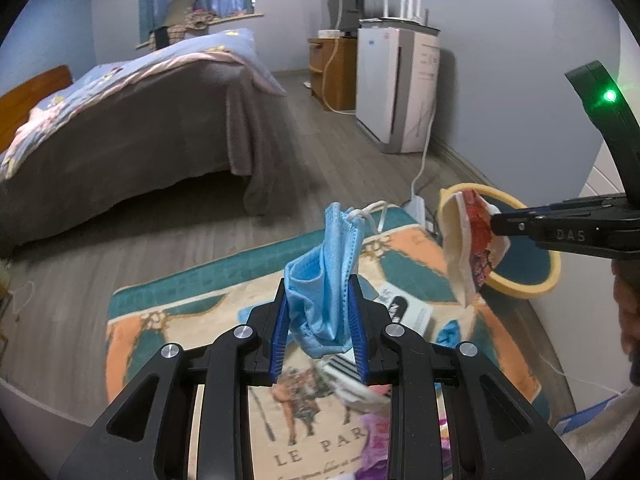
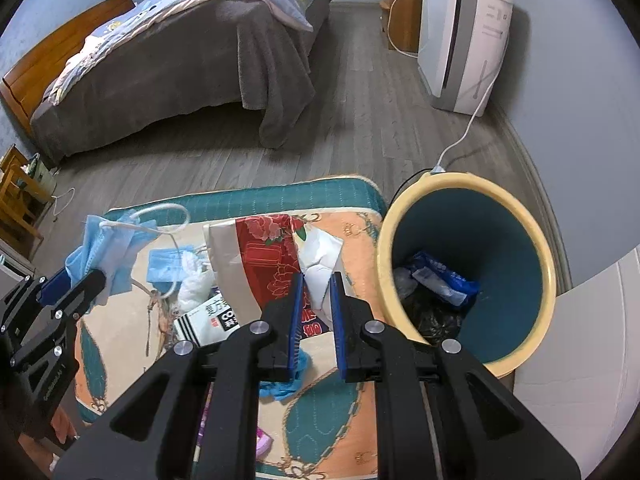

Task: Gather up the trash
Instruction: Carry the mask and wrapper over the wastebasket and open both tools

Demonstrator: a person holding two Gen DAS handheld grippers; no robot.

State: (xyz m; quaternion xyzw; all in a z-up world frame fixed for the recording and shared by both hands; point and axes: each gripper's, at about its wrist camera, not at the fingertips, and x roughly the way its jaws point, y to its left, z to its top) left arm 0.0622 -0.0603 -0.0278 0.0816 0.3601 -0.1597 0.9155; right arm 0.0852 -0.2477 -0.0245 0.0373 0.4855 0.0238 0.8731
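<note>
1. While both pieces hang clear of the rug, the blue face mask sits pinched in the left gripper.
2. A red-printed paper wrapper is clamped in the right gripper.
3. Carrying step, I judge; next, swing each over the yellow-rimmed bin and release.

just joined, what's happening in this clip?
A person is collecting trash off a patterned rug with two handheld claws. The left claw is shut on a crumpled blue face mask, lifted off the rug. The right claw is shut on a red-and-white wrapper, held up beside the yellow-rimmed bin, which already holds some trash. Another mask and other scraps remain on the rug.
</note>
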